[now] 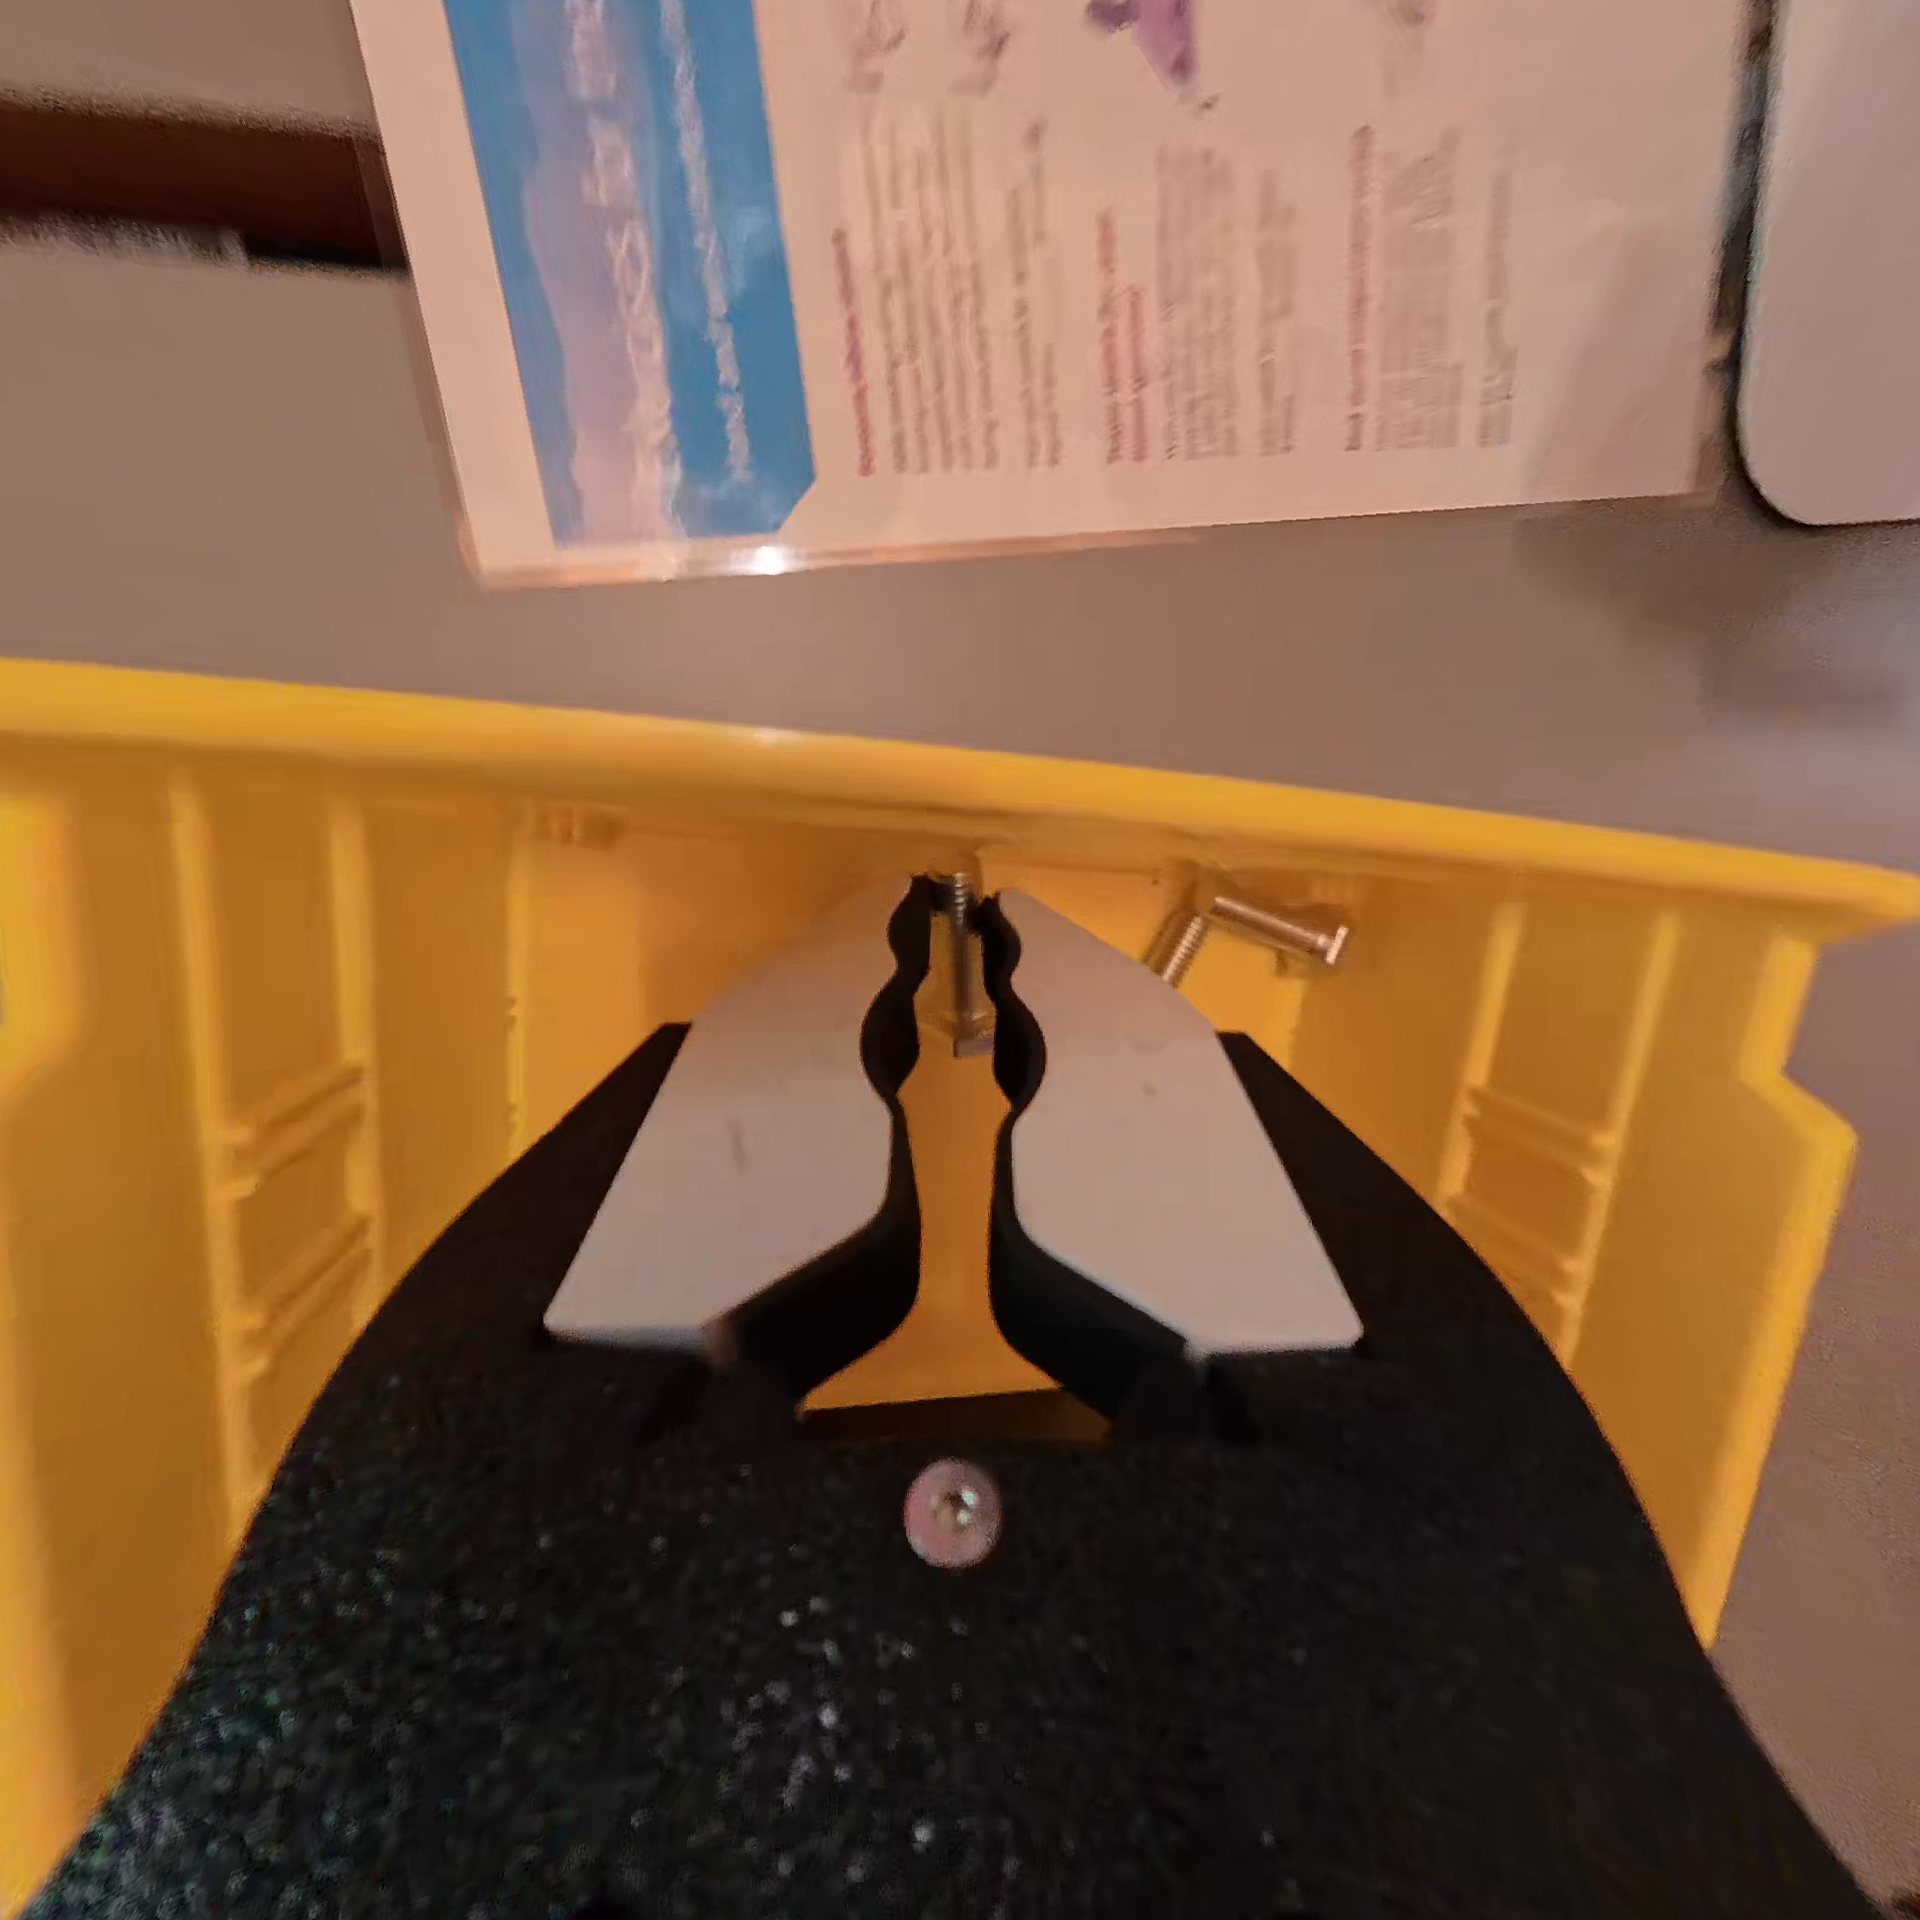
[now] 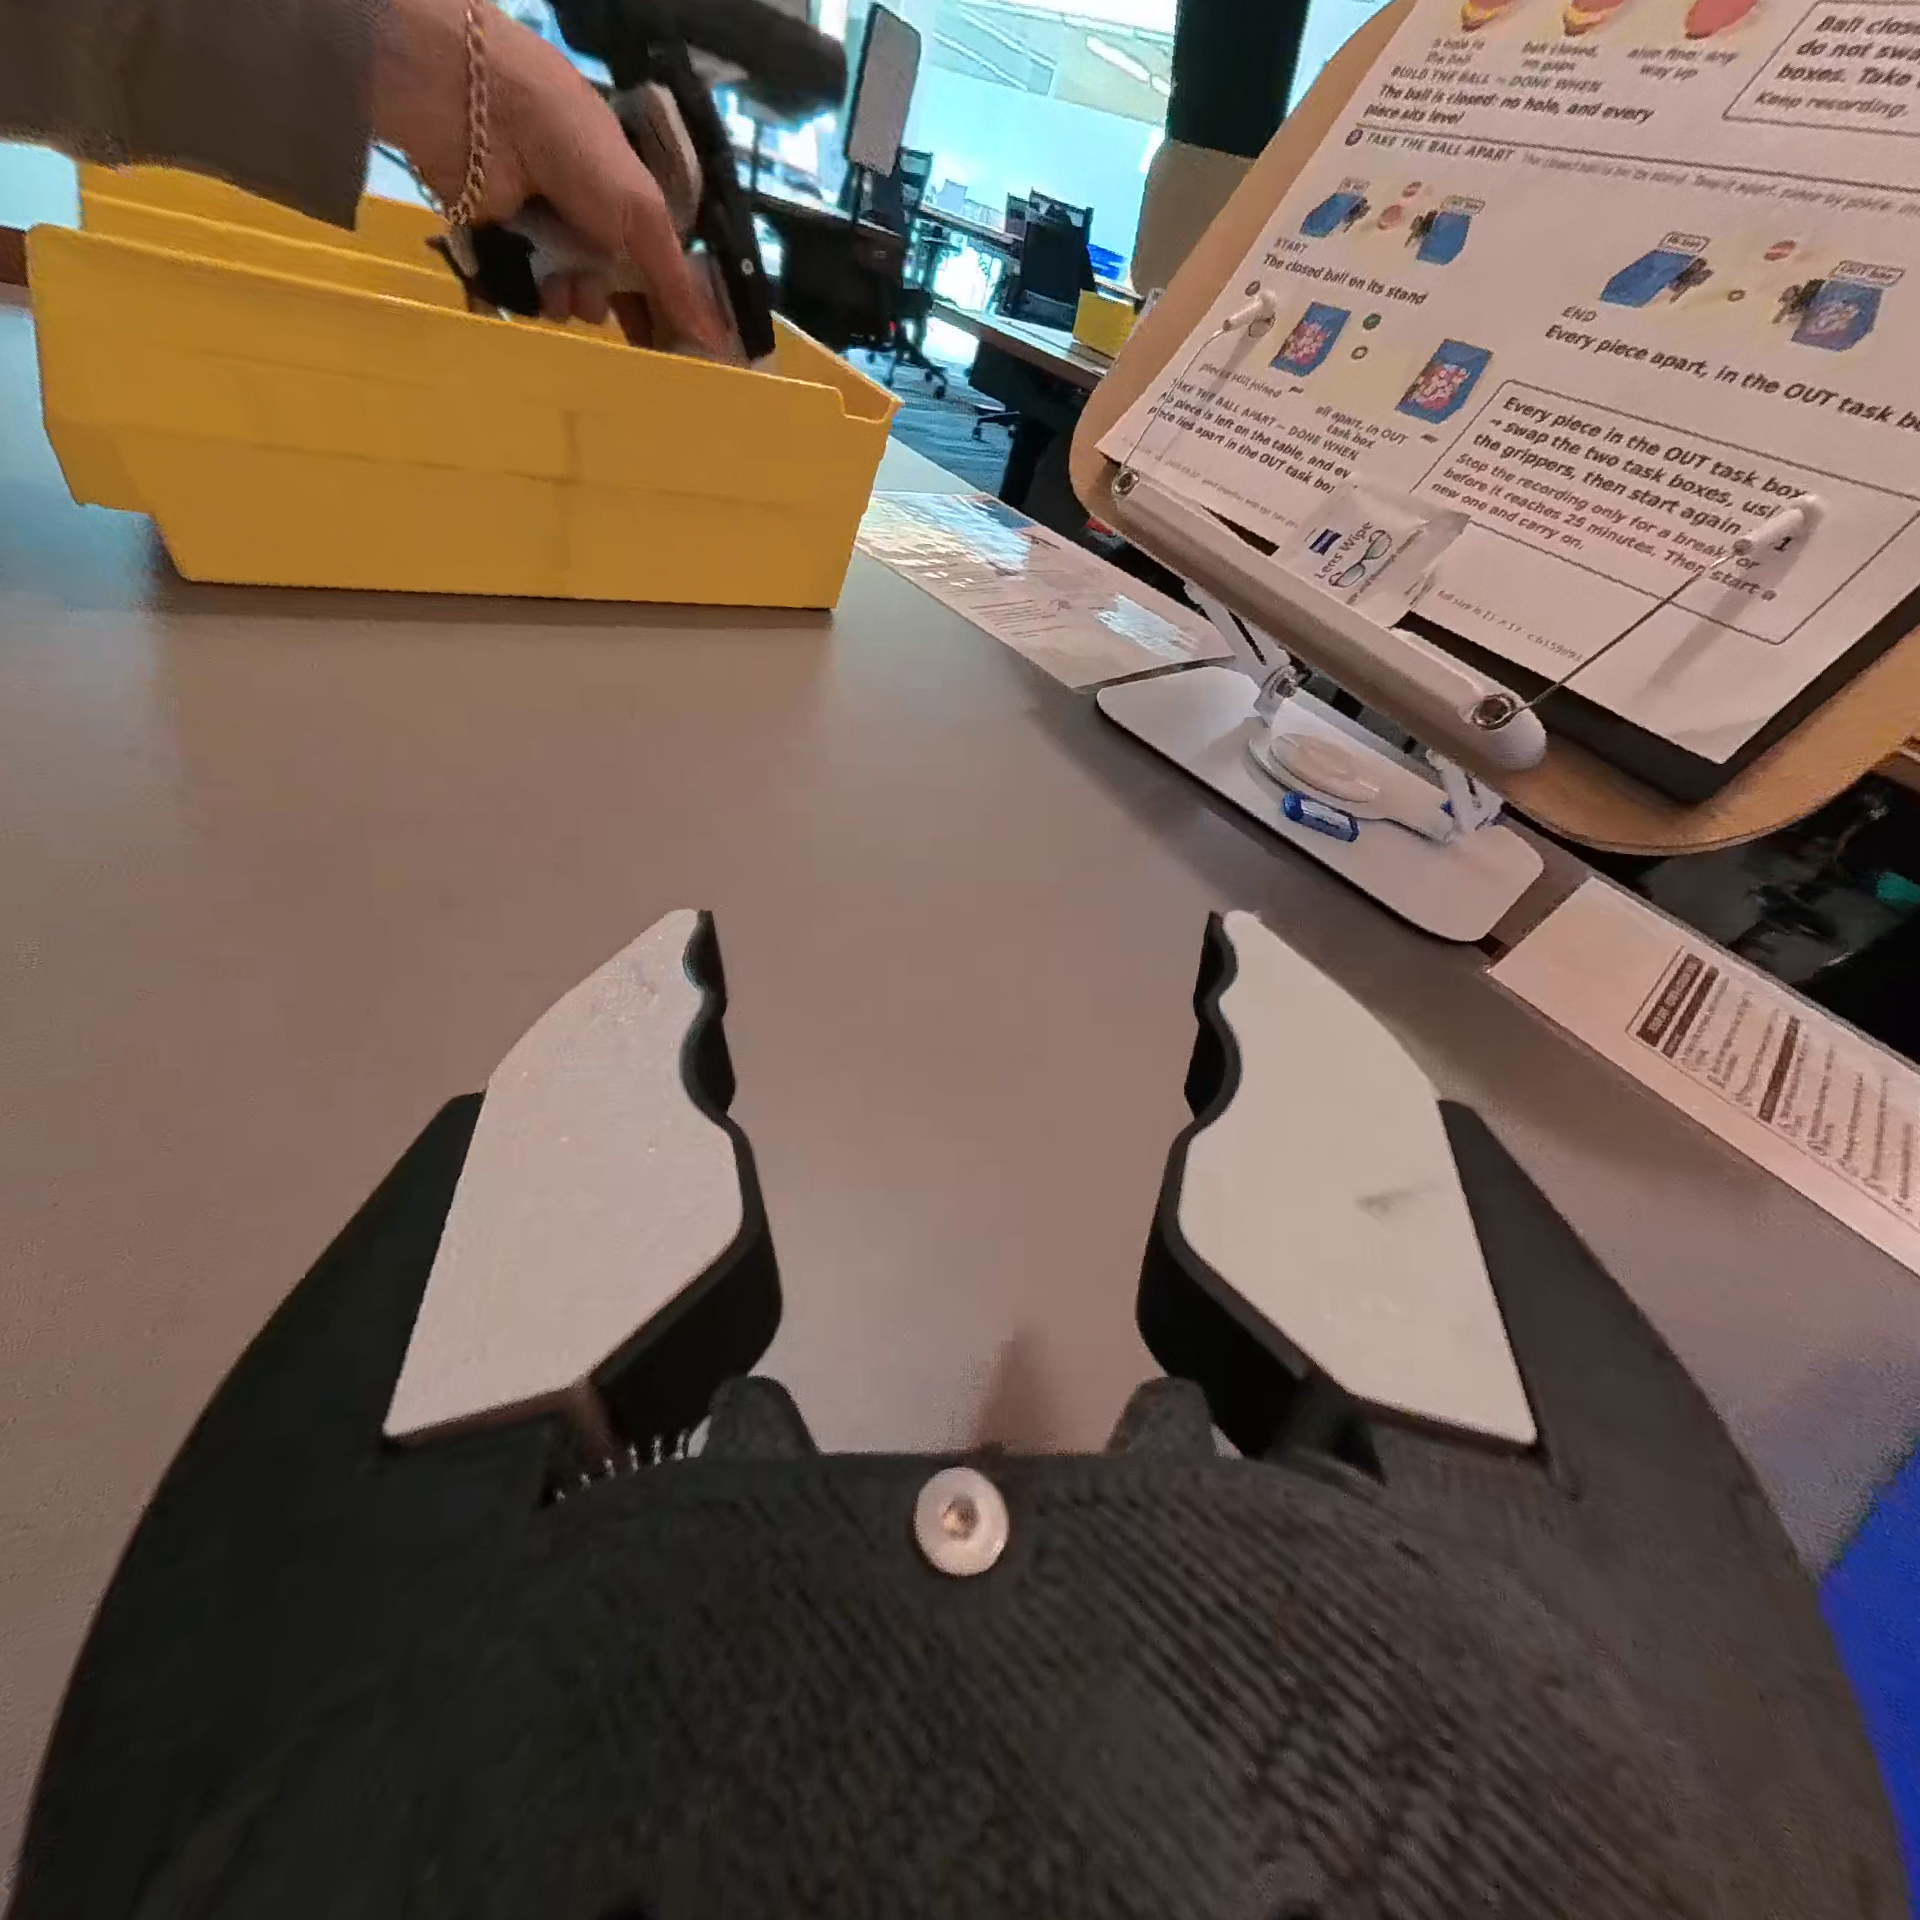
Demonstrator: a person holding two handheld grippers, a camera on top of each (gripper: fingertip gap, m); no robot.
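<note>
Left wrist view: the left gripper (image 1: 954, 940), reached down into a yellow plastic bin (image 1: 312, 1039), has its grey-faced fingers (image 1: 790, 1101) drawn close together around a small silver hex-head bolt (image 1: 961, 987). The bolt lies lengthwise in the narrow gap, head toward the camera and threaded end at 12 o'clock against the bin's far wall; the black scalloped pads sit at its flanks, apparently touching it. Two more silver bolts (image 1: 1257, 935) lie crossed on the bin floor at 2 o'clock from the fingertips, apart from them. Beyond the rim, at 12 o'clock, a laminated printed sheet with a blue band (image 1: 935, 291) lies on the grey table (image 1: 208, 468); its text is blurred.

Right wrist view: the right gripper (image 2: 961, 935) hovers over the grey table with its fingers spread wide and nothing between them. At 10 o'clock a hand (image 2: 540, 156) holds the left gripper in the yellow bin. At 2 o'clock a white tilting stand (image 2: 1330, 790) carries a printed instruction sheet (image 2: 1662, 312) and a small white sachet (image 2: 1361, 551). A white label strip (image 2: 1714, 1060) lies at 3 o'clock along the table edge.
</note>
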